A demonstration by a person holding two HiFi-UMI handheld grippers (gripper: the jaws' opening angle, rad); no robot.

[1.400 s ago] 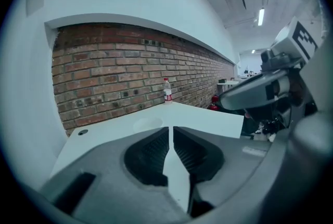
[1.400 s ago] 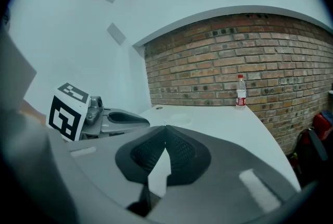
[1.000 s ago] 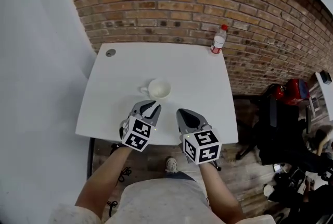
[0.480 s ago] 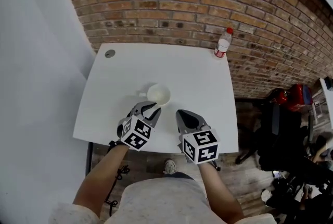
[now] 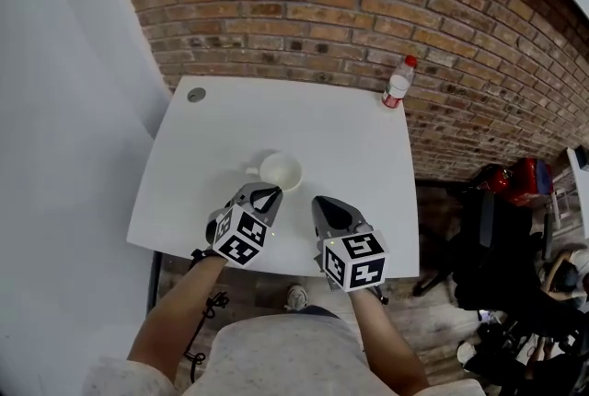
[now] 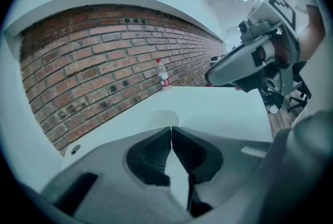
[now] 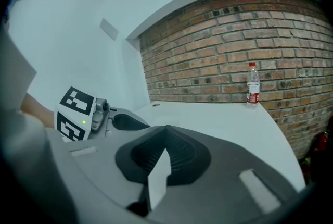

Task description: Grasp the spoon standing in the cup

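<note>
We see both grippers low over table (image 5: 350,145) near edge. Left gripper (image 5: 268,192) jaws pressed together, gripping nothing. Right gripper (image 5: 322,202) same, empty. White cup (image 5: 281,171) just beyond left fingers (image 5: 260,198), not touching. Can't make out spoon. Bottle (image 5: 397,82) at far right corner by brick wall (image 5: 322,7).

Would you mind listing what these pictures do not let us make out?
- Cup contents: head view, too small and white to tell whether a spoon is inside.
- Cup, left gripper view: mostly hidden behind the shut left claw.
- Bottle label: print too small in every view.
</note>
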